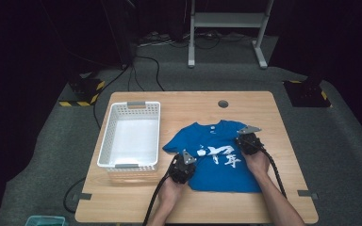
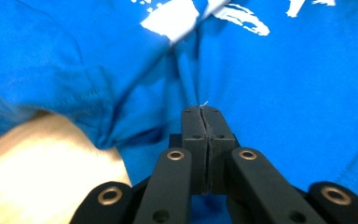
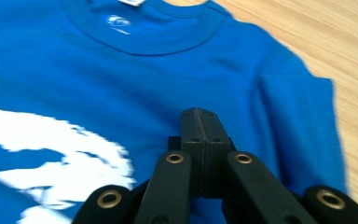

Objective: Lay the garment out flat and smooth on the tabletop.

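A blue T-shirt (image 1: 217, 153) with white print lies spread flat on the wooden worktop (image 1: 283, 141), just right of a white plastic basket (image 1: 131, 136). The left gripper (image 1: 184, 165) sits over the shirt's left sleeve side, its jaws pressed together with nothing visibly pinched. The right gripper (image 1: 248, 140) rests by the right shoulder, jaws likewise together.

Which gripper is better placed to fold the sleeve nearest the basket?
Probably the left gripper: it sits at the shirt edge beside that sleeve, on the basket side.
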The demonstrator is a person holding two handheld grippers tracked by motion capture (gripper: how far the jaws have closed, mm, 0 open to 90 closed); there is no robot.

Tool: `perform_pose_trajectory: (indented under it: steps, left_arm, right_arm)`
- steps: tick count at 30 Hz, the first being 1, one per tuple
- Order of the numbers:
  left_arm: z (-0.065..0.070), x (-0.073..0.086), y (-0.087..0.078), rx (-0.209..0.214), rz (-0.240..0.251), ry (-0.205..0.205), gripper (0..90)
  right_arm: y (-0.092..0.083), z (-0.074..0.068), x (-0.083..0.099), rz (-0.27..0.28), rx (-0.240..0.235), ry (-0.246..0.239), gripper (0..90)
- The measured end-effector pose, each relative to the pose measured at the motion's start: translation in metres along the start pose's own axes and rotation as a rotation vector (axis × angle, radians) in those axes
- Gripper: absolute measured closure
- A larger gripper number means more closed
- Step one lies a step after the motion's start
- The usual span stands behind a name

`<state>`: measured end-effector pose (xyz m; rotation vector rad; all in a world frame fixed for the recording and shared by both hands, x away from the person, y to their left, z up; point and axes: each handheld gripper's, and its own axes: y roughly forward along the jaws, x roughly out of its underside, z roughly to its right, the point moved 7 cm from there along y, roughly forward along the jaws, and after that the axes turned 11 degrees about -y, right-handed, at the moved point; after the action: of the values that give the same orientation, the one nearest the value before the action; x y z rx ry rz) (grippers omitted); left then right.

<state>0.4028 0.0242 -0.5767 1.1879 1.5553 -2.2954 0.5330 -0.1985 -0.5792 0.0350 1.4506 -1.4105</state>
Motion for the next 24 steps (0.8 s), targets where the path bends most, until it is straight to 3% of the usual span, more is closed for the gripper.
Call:
perform_pose_trajectory:
  steps: [5,8,12,15,17,21,24]
  left_arm:
    - [0.004,0.000,-0.005,0.003,0.019,0.002,87.4]
    - [0.001,-0.010,-0.004,-0.017,0.055,-0.023,78.6]
    - [-0.002,-0.024,0.006,-0.043,0.060,-0.035,69.9]
    - [-0.002,-0.025,0.015,-0.057,0.030,-0.014,70.8]
    - [-0.001,-0.022,0.020,-0.060,0.004,-0.004,74.2]
    - [-0.001,-0.017,0.017,-0.059,0.009,0.014,77.7]
    - [-0.005,-0.015,0.014,-0.056,0.009,-0.004,77.9]
  right_arm:
    - [0.000,0.007,0.002,-0.001,0.006,0.023,85.8]
    - [-0.005,0.002,0.001,0.024,-0.011,0.020,78.9]
    - [-0.007,-0.004,-0.001,0.035,-0.023,-0.004,72.0]
    - [-0.004,-0.005,0.002,0.022,-0.032,-0.003,74.0]
    - [-0.003,0.000,0.003,0.019,-0.019,0.013,80.3]
    - [-0.001,0.007,0.004,0.014,0.015,0.023,82.0]
    - [0.001,0.015,0.006,0.010,0.038,0.043,81.9]
